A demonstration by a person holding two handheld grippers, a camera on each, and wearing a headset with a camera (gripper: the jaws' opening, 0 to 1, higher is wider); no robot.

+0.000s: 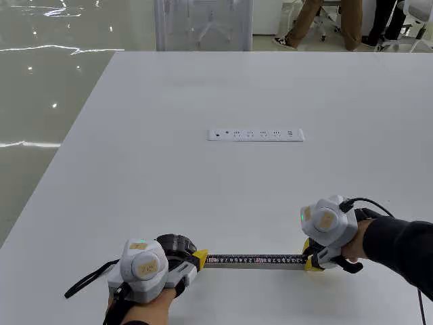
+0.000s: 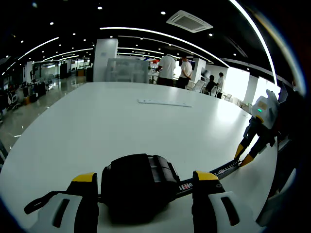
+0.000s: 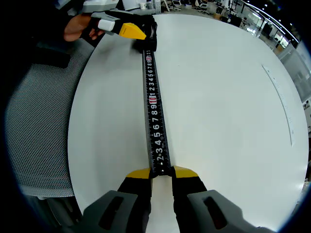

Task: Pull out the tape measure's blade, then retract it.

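Observation:
A black tape measure case [image 1: 177,246] [image 2: 138,187] rests on the white table, with my left gripper [image 1: 193,263] [image 2: 146,182] shut on it. Its black blade [image 1: 254,259] [image 3: 154,121] with white numbers lies flat, running rightward from the case across the table. My right gripper [image 1: 310,261] [image 3: 160,173] is shut on the blade's end tip. In the left gripper view the blade [image 2: 224,170] leads to the right gripper [image 2: 245,158] at the far right. In the right gripper view the left gripper [image 3: 133,31] holds the case [image 3: 149,35] at the top.
A white power strip [image 1: 255,135] [image 2: 164,102] lies flat near the table's middle. A black wrist strap [image 1: 88,279] trails left of the case. A mesh chair seat [image 3: 39,136] sits beside the table's near edge. People stand beyond the far edge [image 2: 175,68].

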